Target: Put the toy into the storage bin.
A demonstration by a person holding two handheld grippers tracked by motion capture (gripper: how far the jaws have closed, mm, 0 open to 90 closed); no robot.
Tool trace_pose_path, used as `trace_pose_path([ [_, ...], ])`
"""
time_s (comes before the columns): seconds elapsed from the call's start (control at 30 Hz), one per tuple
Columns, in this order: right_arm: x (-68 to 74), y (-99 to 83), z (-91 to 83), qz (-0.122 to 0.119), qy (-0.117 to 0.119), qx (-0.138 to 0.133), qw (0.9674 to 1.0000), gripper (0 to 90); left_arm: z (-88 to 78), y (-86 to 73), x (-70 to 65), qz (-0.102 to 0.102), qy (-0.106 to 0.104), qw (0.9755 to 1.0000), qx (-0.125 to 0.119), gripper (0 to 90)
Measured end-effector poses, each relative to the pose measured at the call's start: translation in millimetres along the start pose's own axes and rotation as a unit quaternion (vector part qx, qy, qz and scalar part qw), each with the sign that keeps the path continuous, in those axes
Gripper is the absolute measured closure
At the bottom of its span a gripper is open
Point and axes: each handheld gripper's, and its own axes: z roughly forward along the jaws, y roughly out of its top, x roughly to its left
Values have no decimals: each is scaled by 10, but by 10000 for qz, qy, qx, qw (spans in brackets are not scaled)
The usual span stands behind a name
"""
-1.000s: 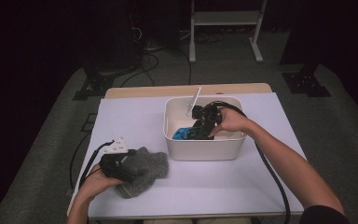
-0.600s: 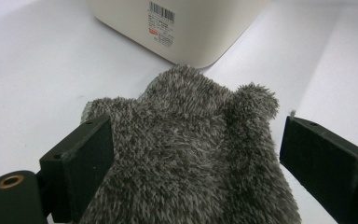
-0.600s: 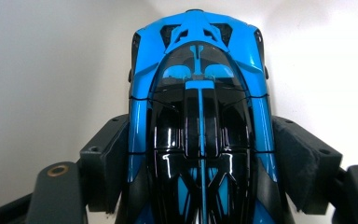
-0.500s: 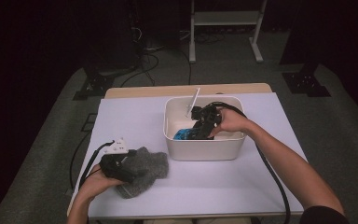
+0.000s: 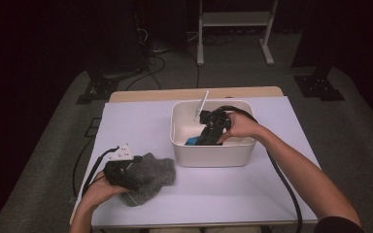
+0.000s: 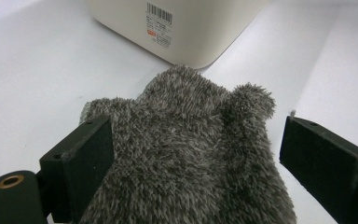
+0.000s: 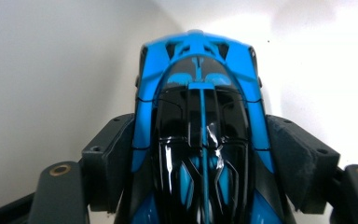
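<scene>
Bin (image 5: 212, 154) is your landmark: the white tub sits near the middle of the table (image 5: 141, 121). Your right gripper (image 5: 205, 138) reaches down inside the bin, and in the right gripper view its jaws sit against both flanks of a blue and black toy car (image 7: 200, 140), gripping it; the car's nose points at the bin's white inner wall. From above, a bit of the blue car (image 5: 192, 141) shows low in the bin's left half. Your left gripper (image 5: 133, 175) rests on the table to the left of the bin and nearer to you, over a grey fuzzy cloth (image 6: 186, 154). Its jaws stand wide, one on each side of the cloth without pinching it. The cloth's far edge lies just beside the bin's labelled corner.
</scene>
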Motion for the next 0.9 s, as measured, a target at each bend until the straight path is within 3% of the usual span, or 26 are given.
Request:
trace_pose_path([
  [0.07,-1,1,-1,30,-4,-7,10000,256,0,1,-2,5,-3,10000,2,95],
  [0.13,5,9,-45,53,22,-166,9998,326,-3,2,-10,21,-40,10000,-2,95],
  [0.27,19,3,-151,61,-147,-185,9997,316,2,13,-22,59,-48,10000,-15,95],
  [0.67,67,-14,-245,97,-175,-342,9992,296,-11,10,-27,58,-14,10000,-15,95],
  [0.9,126,-65,-406,108,-265,-547,9981,290,-5,15,-47,66,-22,10000,-18,91],
])
